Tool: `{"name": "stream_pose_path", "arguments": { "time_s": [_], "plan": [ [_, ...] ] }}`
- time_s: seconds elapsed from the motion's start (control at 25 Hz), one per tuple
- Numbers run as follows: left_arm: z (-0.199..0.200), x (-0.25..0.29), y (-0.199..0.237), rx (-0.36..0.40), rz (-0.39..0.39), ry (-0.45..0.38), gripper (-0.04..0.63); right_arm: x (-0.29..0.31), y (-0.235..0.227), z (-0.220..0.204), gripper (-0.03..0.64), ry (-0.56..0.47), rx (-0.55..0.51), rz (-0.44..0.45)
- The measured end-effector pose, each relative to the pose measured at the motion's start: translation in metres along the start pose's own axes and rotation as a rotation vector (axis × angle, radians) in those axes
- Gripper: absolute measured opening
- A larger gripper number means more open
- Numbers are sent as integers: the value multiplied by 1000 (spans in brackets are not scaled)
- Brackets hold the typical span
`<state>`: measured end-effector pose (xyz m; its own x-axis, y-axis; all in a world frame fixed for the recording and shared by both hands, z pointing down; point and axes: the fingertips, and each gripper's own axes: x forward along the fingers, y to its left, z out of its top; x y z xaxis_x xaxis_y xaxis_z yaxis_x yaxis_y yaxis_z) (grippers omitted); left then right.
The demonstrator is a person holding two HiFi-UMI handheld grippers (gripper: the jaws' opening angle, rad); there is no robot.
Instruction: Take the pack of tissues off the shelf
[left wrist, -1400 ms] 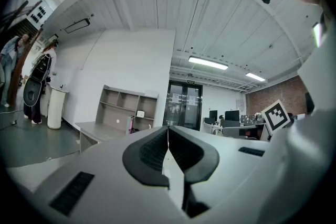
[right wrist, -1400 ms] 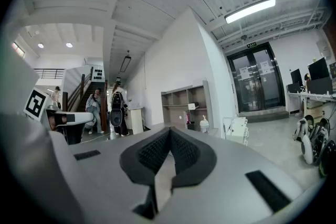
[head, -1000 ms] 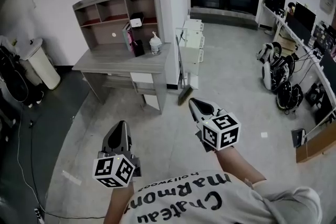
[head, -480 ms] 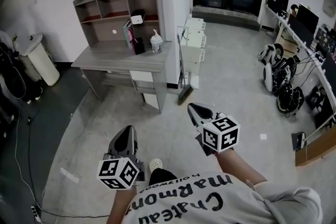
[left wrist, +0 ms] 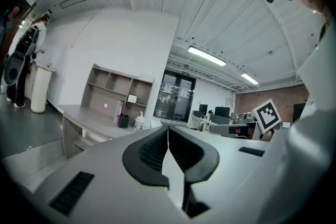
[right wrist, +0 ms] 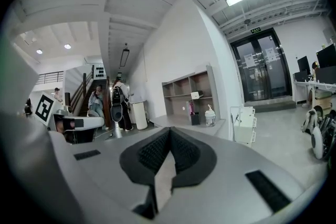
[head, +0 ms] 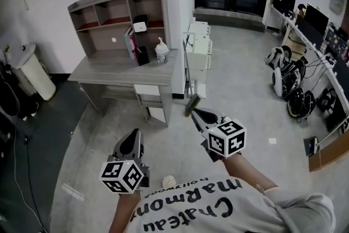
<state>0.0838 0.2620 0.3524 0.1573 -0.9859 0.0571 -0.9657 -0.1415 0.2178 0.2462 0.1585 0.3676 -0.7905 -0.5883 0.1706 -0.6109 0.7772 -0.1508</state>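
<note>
small white pack of tissues in shelf cubby above counter, too small to tell its long axis, left claw and right claw both closed, empty

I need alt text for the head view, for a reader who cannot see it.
Seen from above, a person holds a left gripper and a right gripper, both shut and empty, over a floor, pointing toward a desk with a shelf unit. A white pack lies in its right compartment.
</note>
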Motion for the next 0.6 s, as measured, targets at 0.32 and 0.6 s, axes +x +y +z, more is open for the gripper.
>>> {"name": "stream_pose_path", "arguments": {
  "time_s": [0.32,0.6],
  "plan": [
    [57,70,55,69,-92,-32,18,73,-13,50,12,-78,23,-34],
    [84,96,104,90,-87,-56,18,120,-20,67,12,-116,74,-61]
  ]
}}
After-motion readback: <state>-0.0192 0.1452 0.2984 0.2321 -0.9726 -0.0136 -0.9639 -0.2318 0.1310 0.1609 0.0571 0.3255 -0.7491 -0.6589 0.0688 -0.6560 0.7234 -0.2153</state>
